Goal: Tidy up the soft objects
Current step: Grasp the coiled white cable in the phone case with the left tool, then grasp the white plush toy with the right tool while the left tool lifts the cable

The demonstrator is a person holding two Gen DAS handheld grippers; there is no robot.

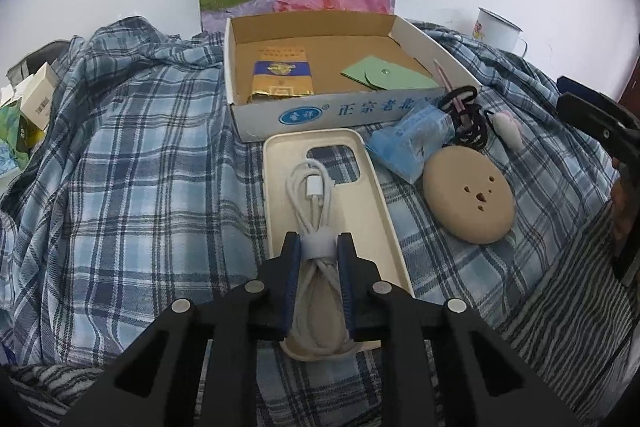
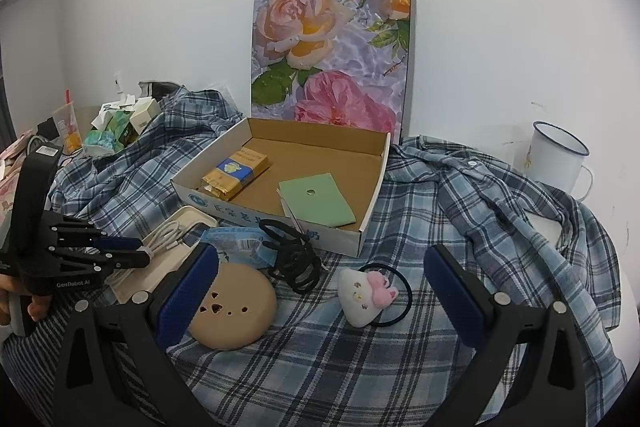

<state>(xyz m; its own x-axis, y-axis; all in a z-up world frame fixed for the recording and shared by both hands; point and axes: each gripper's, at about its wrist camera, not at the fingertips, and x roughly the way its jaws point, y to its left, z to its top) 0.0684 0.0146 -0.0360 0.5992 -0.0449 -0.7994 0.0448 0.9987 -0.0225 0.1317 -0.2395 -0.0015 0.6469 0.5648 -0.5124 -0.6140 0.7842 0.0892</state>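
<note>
Nearest, left gripper [image 1: 319, 259]: jaws closed on a bundled white charging cable [image 1: 314, 195], pads pinching it at its fastening strap. Cable lies inside a cream phone case [image 1: 380, 187], itself on a blue plaid shirt [image 1: 140, 167] spread as the work surface. Right gripper [image 2: 320, 291]: jaws wide apart, holding nothing, hovering above a white plush hair tie [image 2: 366, 293]. Beside it: tan round pad [image 2: 232, 311], tangle of black hair bands [image 2: 294, 261], blue tissue packet [image 2: 240, 247]. Behind: shallow cardboard box [image 2: 276, 227], the likely destination, already holding a yellow packet [image 2: 234, 173] and a green envelope [image 2: 318, 199]. White enamel mug [image 2: 558, 157] stands well apart at the right. Risks, as judged: the case may ride up with the cable if a loop snags its rim; the pinch sits on the strap alone, so loose coils could slip out and spill in transit; the box's near wall may catch dangling loops.
</note>
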